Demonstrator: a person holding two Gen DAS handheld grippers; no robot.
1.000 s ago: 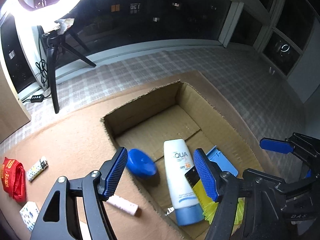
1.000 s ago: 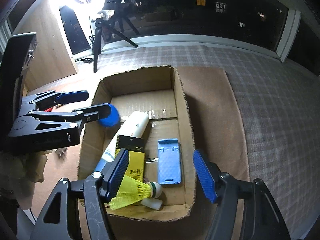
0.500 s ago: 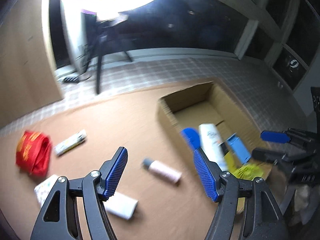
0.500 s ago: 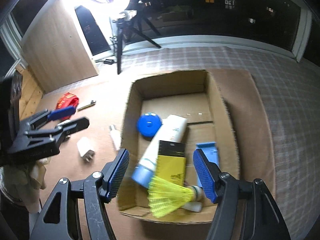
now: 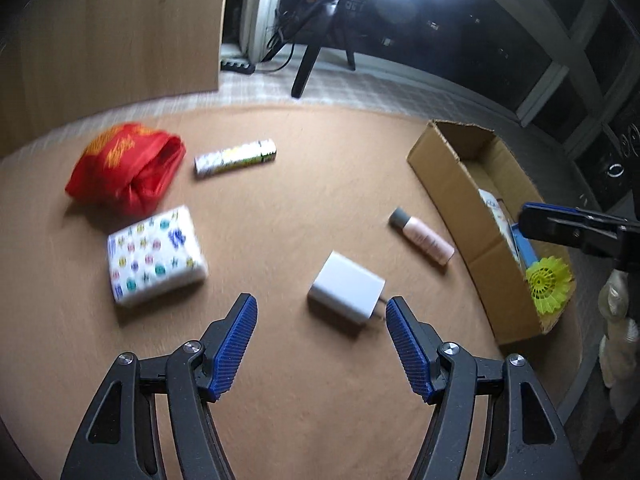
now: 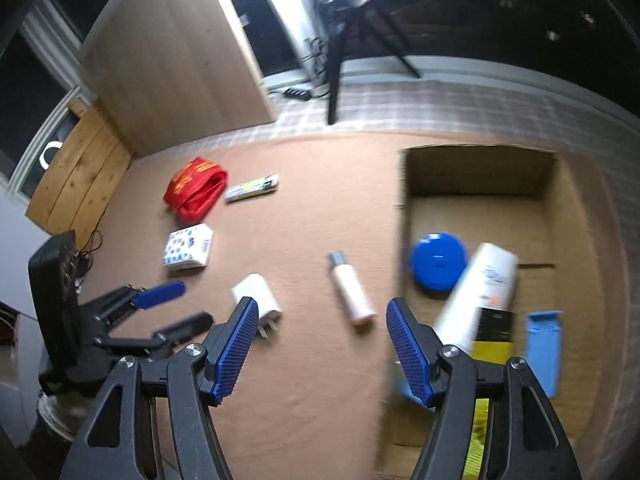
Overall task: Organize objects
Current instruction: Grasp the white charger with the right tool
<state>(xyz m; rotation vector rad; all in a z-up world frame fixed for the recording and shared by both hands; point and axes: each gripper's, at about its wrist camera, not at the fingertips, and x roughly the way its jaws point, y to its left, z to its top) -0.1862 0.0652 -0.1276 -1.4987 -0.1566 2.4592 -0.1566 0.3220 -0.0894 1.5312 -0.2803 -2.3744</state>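
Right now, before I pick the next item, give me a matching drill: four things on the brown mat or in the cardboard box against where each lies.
1. white wall charger
2. red cloth bag
3. round blue disc
4. pink slim bottle

a. inside the cardboard box
b. just outside the box wall
c. far left of the mat
d. nearest the left tongs

Pairs: 1-d, 2-c, 3-a, 4-b

One box (image 6: 480, 168); five items on mat (image 5: 280, 400), five inside.

My left claw (image 5: 321, 344) and right claw (image 6: 320, 346) are black open-framed arms with silver screws, ribbed blue pads, and perhaps a pale glove behind.
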